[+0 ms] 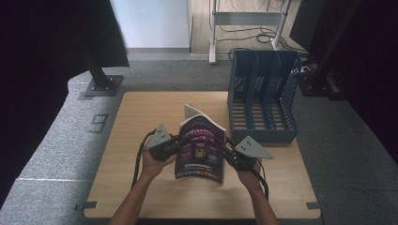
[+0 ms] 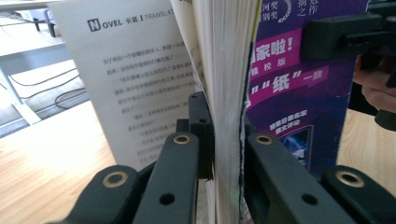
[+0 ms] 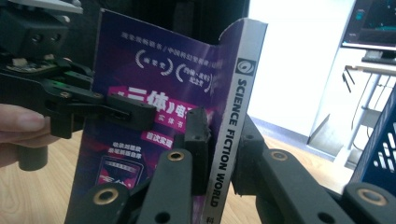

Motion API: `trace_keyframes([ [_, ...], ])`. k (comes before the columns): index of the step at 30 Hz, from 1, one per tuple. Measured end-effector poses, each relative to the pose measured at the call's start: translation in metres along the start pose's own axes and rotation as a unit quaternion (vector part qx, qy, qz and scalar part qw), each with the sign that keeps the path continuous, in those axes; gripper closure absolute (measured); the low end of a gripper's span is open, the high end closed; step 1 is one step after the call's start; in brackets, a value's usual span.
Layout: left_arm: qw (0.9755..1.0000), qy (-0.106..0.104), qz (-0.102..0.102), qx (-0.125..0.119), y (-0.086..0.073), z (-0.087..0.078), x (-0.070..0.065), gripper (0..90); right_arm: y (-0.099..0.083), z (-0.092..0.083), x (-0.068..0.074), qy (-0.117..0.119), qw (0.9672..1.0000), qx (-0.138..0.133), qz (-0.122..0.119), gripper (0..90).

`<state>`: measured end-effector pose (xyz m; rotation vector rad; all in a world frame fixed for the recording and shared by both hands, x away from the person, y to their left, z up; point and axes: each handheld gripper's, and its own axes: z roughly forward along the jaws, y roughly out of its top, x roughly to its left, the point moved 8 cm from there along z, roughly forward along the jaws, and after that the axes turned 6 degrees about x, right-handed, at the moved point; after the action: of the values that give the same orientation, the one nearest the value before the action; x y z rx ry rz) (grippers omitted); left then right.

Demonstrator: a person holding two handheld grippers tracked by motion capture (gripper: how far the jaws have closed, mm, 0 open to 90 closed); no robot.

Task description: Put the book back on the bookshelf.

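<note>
Blue file rack [image 1: 264,96] on wooden table [image 1: 141,122]

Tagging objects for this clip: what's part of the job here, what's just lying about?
In the job:
- magazine, held upright over the table
- left gripper, shut on its page edge
- right gripper, shut on its spine
- blue file rack, probably its destination

Lying about:
- wooden table
- cables on the floor

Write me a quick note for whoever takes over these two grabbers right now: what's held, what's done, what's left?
Left hand-held gripper: shut on the magazine, at its page edge.
Right hand-held gripper: shut on the same magazine, at its spine.
Magazine: held upright above the table, purple cover toward the person, one page fanned open.
Blue file rack: at the table's far right, slots look empty.
Done: magazine lifted.
Left, probably: slot it into the rack.
</note>
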<state>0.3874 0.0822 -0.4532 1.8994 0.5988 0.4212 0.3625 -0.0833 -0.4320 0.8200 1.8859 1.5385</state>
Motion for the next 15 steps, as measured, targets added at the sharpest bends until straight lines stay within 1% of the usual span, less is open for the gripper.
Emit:
trace_keyframes([
  [3, 1.0000, -0.005, -0.003, -0.007, -0.005, -0.003, -0.003, 85.7, -0.003, -0.001, 0.001, 0.003, 1.0000, -0.002, 0.002, 79.2],
  [7, 0.9995, -0.022, -0.011, -0.021, -0.007, -0.011, -0.007, 84.2, -0.003, -0.006, 0.005, 0.018, 0.9998, -0.003, 0.004, 79.6],
  [12, 0.9990, -0.035, -0.014, -0.025, -0.012, -0.016, -0.011, 81.7, -0.003, -0.012, 0.009, 0.032, 0.9995, 0.000, 0.005, 79.5],
  [15, 0.9982, -0.050, -0.019, -0.027, -0.013, -0.016, -0.013, 83.1, -0.005, -0.012, 0.011, 0.042, 0.9990, 0.011, 0.003, 75.6],
])
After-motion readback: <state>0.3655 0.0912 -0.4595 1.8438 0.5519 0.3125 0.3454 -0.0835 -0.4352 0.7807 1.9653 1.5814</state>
